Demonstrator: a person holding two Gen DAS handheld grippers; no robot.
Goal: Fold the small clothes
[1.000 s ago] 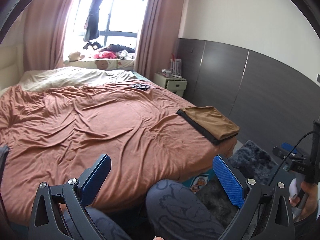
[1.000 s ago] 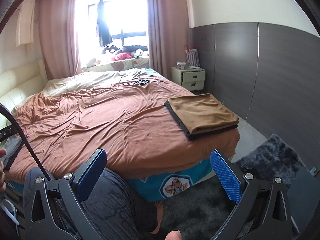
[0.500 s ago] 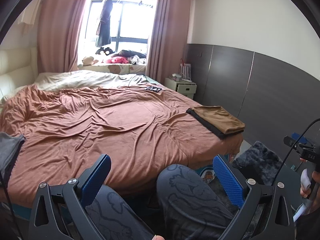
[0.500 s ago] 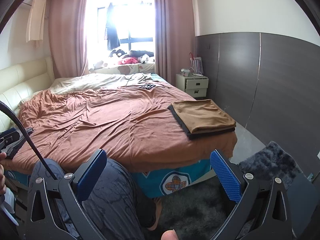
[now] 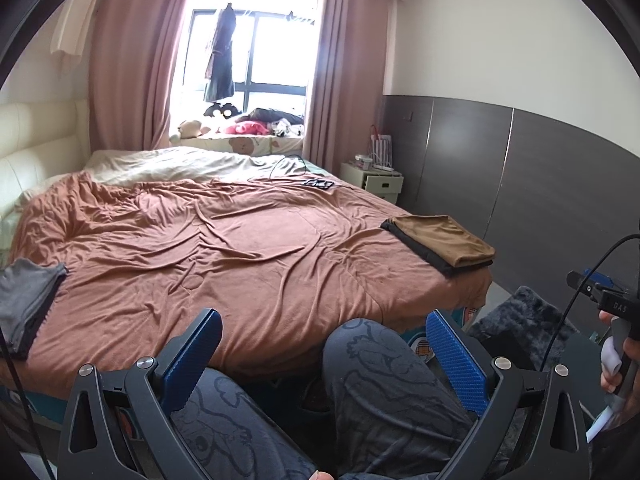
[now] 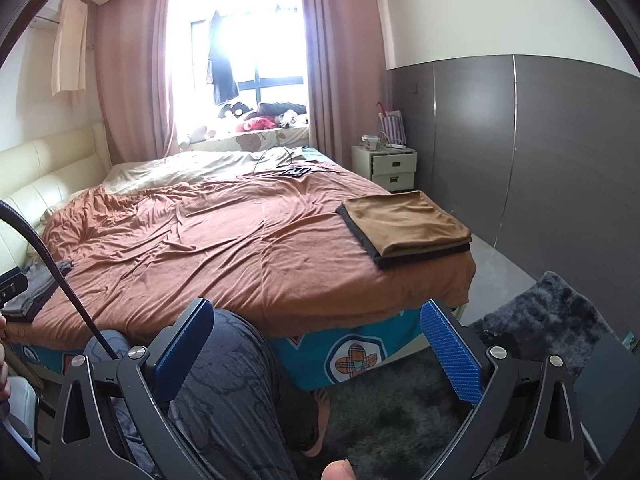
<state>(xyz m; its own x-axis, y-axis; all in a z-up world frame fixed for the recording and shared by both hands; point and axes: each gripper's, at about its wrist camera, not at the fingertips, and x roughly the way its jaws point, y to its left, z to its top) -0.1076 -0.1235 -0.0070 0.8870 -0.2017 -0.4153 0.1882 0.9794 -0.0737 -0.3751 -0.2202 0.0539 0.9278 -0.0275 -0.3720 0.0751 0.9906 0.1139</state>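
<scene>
At the left edge of the left wrist frame a grey garment (image 5: 26, 300) lies flat on the rust-brown bed cover (image 5: 224, 248). Lower centre, the left gripper (image 5: 324, 352) has its jaws wide and empty above the person's patterned trousers (image 5: 384, 392). Right of centre sits a folded tan-and-black stack (image 5: 444, 242) (near the bed's corner). The right gripper (image 6: 318, 344) likewise gapes wide, holding nothing.

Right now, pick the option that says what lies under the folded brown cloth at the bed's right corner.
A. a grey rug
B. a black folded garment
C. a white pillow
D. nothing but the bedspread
B: the folded brown cloth sits on a black folded garment whose dark edge shows along its left and front sides, both resting on the rust bedspread.
</scene>
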